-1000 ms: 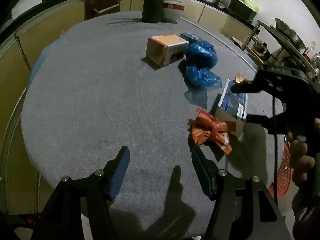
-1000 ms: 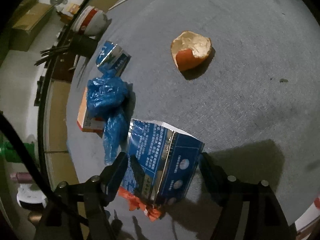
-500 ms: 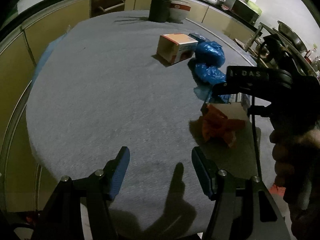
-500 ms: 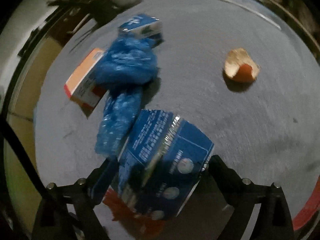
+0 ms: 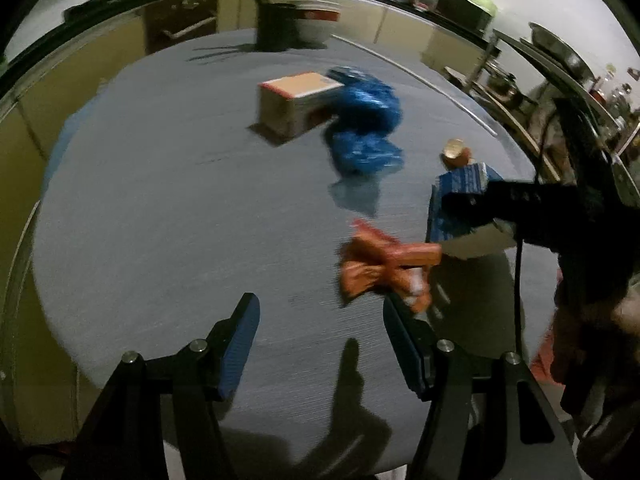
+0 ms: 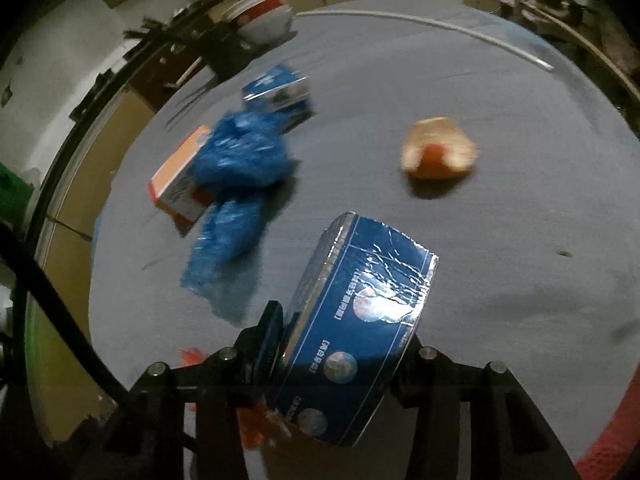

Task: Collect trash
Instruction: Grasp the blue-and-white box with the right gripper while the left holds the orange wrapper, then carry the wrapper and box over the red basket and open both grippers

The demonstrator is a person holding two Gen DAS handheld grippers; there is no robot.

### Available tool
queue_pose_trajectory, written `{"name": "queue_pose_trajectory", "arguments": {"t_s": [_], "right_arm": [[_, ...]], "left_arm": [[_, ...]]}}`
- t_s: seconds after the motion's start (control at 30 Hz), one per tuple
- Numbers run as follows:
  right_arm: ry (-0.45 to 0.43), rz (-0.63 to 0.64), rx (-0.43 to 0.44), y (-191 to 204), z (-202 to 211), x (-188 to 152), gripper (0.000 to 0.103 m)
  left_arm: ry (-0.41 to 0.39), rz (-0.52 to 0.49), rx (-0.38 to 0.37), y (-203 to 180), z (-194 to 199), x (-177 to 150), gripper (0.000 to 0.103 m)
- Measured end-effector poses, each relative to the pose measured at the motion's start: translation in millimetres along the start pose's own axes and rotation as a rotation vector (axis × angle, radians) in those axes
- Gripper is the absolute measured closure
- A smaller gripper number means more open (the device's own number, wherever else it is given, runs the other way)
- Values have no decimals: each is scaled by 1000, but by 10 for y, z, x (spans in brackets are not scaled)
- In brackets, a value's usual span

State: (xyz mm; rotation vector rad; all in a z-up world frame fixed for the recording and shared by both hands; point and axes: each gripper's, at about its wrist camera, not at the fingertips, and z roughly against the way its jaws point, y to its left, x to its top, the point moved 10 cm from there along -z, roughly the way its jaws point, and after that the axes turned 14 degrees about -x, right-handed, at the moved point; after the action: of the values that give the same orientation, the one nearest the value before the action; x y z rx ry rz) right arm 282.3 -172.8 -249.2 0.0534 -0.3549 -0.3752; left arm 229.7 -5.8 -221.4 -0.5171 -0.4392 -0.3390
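Grey cloth on the round table (image 5: 160, 208) now lies clear under the blue carton (image 6: 360, 320): my right claw (image 6: 340, 360) is closing, pinching it, lifted. My left claw (image 5: 320, 344) stays spread, empty. Next it goes to the bin, I judge.

blue carton (image 6: 360, 320): tilted, in claw | orange wrapper (image 5: 384, 264): crumpled, on table

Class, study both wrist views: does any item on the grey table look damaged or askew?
Yes. The blue carton between the closing jaws of the right gripper is dented and tilted. The orange wrapper nearby is crumpled.
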Motion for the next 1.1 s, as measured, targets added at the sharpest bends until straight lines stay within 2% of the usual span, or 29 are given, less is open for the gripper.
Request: {"name": "queue_pose_trajectory", "arguments": {"t_s": [0.13,0.27,0.43,0.5,0.7,0.93,1.1], "right_arm": [[-36,-6,-20,-359,168,-56,54],[-58,-1,-36,-701,238,-125,54],[-73,15,-31,-936,302,-288,54],[-67,15,-19,-997,267,-337,54],[-100,28,-1,-1066,283,-323,54],[-150,6,28,-1200,381,-304,54],[-213,-24,53,-1391,542,-300,54]], "left_arm": [[24,24,-45,-161,-162,86,31],[62,75,-53,-232,-359,177,31],[79,155,-70,-206,-583,243,31],[47,144,-55,-218,-588,283,30],[33,80,-26,-316,-644,254,35],[29,75,-14,-390,-625,215,35],[20,10,-23,-678,-568,227,35]]}}
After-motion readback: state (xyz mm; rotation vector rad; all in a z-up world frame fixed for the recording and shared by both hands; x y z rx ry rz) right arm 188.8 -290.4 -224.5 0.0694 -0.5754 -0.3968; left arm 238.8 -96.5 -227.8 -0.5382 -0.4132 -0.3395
